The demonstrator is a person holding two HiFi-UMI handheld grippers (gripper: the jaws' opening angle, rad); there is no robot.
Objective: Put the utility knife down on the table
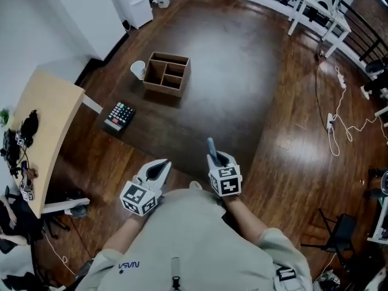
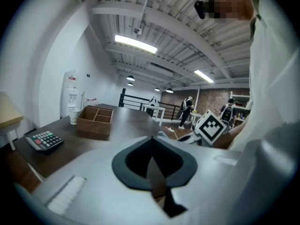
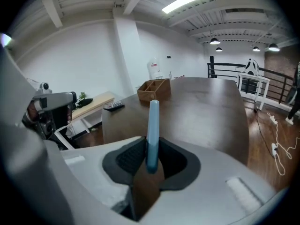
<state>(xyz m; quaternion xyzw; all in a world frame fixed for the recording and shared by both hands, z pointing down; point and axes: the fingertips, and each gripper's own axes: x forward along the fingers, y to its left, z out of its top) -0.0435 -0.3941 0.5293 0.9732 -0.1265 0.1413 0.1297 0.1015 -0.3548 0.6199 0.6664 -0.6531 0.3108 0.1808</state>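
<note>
A light blue utility knife stands up from between the jaws of my right gripper, over the near edge of the dark brown table. In the right gripper view the knife rises straight from the gripper, whose pads press on its lower end. My left gripper hangs beside it to the left, over the same near edge. In the left gripper view this gripper has its jaws meeting in a line, with nothing between them.
On the table's far left stand a wooden compartment box, a paper cup and a calculator. A light wooden desk with dark gear stands to the left. White cables lie on the floor to the right.
</note>
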